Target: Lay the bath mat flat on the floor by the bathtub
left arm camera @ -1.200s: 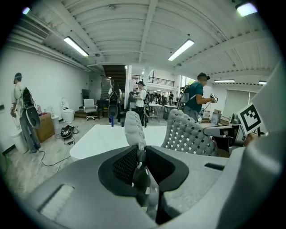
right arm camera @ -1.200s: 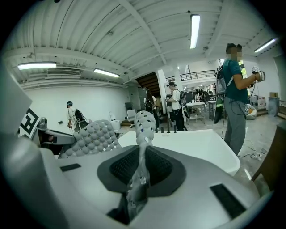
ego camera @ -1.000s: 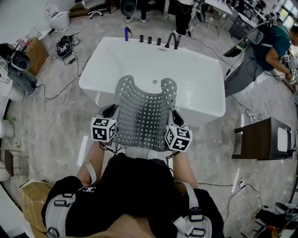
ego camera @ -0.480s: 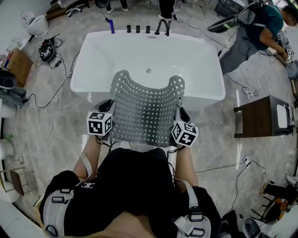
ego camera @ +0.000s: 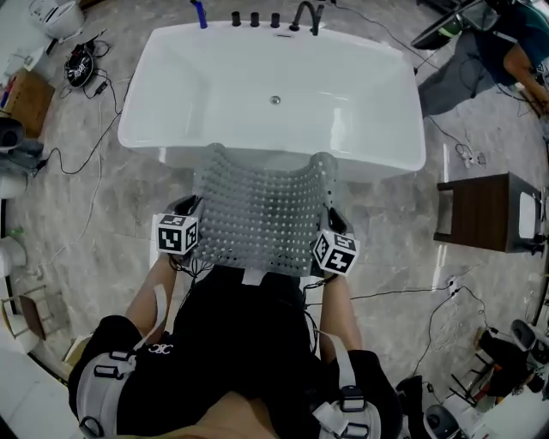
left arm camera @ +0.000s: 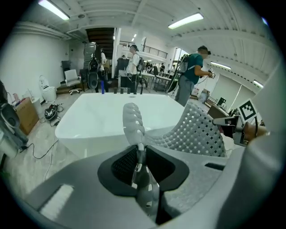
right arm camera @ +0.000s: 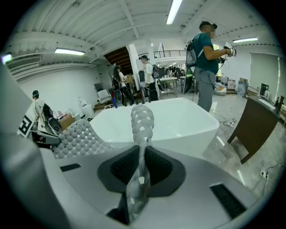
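Note:
The grey perforated bath mat (ego camera: 262, 214) hangs stretched between my two grippers, in front of the white bathtub (ego camera: 141, 129). Its far end reaches the tub's near rim. My left gripper (ego camera: 190, 207) grips the mat's left edge; in the left gripper view the mat (left arm camera: 196, 132) is pinched between the pads (left arm camera: 127, 163), and the jaws are opening slightly. My right gripper (ego camera: 328, 219) is shut on the right edge, and in the right gripper view the mat (right arm camera: 143, 120) rises from between the jaws (right arm camera: 142, 154).
A dark wooden cabinet (ego camera: 480, 214) stands on the floor at the right. Cables (ego camera: 86, 163) trail over the marble floor at the left. Black taps (ego camera: 274, 17) line the tub's far rim. A person (ego camera: 489, 51) works at the upper right.
The mat and both grippers have drawn back from over the tub's basin towards me. The mat's far end now lies at the tub's near rim.

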Demonstrator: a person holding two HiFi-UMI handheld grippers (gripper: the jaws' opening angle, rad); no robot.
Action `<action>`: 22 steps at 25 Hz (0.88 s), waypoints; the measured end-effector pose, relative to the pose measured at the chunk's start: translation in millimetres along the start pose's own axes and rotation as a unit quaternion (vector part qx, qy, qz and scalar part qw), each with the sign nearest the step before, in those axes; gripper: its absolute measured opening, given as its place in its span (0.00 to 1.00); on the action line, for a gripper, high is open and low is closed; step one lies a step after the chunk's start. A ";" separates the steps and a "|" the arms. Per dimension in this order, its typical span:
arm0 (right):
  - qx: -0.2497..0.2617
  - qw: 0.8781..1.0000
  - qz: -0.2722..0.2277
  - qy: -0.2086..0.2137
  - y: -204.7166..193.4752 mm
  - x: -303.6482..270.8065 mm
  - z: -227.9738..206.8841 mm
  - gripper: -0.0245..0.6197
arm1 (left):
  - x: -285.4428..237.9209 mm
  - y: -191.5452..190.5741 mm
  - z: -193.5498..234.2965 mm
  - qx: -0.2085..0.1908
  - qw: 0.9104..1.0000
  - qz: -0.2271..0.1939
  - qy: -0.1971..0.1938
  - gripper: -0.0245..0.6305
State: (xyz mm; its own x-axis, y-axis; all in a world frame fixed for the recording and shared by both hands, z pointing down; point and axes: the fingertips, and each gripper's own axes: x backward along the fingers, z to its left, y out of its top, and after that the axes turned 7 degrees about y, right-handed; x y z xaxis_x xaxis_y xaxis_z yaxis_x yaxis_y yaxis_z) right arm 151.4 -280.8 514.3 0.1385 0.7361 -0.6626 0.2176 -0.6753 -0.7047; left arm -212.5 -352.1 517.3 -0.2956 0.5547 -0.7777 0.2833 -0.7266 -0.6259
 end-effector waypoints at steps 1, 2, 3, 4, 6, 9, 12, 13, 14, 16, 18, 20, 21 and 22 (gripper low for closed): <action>-0.001 1.000 0.013 0.004 -8.4 -6.5 -3.7 0.12 | -7.0 -9.4 -3.8 0.003 1.000 0.012 0.000 0.14; -0.001 1.000 0.027 0.007 -17.5 -12.9 -6.9 0.12 | -14.3 -19.0 -7.7 0.009 1.000 0.023 -0.001 0.14; -0.001 0.999 0.042 0.009 -27.6 -19.3 -9.4 0.12 | -22.3 -29.0 -11.2 0.014 0.999 0.034 -0.003 0.14; -0.001 0.998 0.058 0.011 -38.4 -26.4 -11.4 0.12 | -31.7 -39.4 -13.8 0.019 0.999 0.045 -0.004 0.14; 0.000 0.996 0.086 0.011 -59.3 -46.8 -15.3 0.12 | -56.9 -58.3 -13.9 0.023 0.998 0.063 -0.008 0.14; 0.003 0.993 0.115 0.011 -91.9 -92.5 -22.7 0.12 | -107.3 -85.5 -5.5 0.031 0.996 0.079 -0.013 0.14; 0.007 0.988 0.156 0.011 -143.2 -128.9 -34.2 0.12 | -153.5 -135.6 -6.2 0.056 0.992 0.112 -0.019 0.14; 0.008 0.986 0.168 0.010 -158.8 -140.9 -39.2 0.12 | -169.2 -152.0 -6.5 0.065 0.990 0.122 -0.019 0.14; 0.008 0.984 0.178 0.009 -172.8 -154.0 -44.6 0.12 | -185.5 -166.8 -5.8 0.074 0.988 0.131 -0.016 0.14; 0.000 0.981 0.193 0.010 -201.1 -179.9 -55.2 0.12 | -216.4 -195.7 -2.9 0.091 0.985 0.146 -0.010 0.14; -0.013 0.978 0.208 0.011 -231.2 -204.8 -66.6 0.12 | -246.5 -222.7 0.2 0.098 0.982 0.160 -0.006 0.14; -0.022 0.974 0.226 0.012 -260.7 -229.9 -78.1 0.12 | -276.0 -245.9 3.5 0.092 0.981 0.172 -0.001 0.14; -0.024 0.971 0.236 0.012 -274.8 -243.3 -83.9 0.12 | -291.0 -255.7 5.3 0.086 0.981 0.175 0.002 0.14; -0.025 0.969 0.245 0.012 -288.2 -257.0 -89.6 0.12 | -306.3 -264.4 7.2 0.079 0.981 0.177 0.003 0.14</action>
State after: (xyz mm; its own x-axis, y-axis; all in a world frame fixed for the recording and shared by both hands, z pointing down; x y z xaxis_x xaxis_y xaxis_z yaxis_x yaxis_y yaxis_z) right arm 139.7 -271.2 910.4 0.2591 0.3282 -0.9084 0.1659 -0.9416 -0.2929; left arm -203.4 -332.7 921.4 -0.1986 0.2593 -0.9452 0.2226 -0.9272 -0.3012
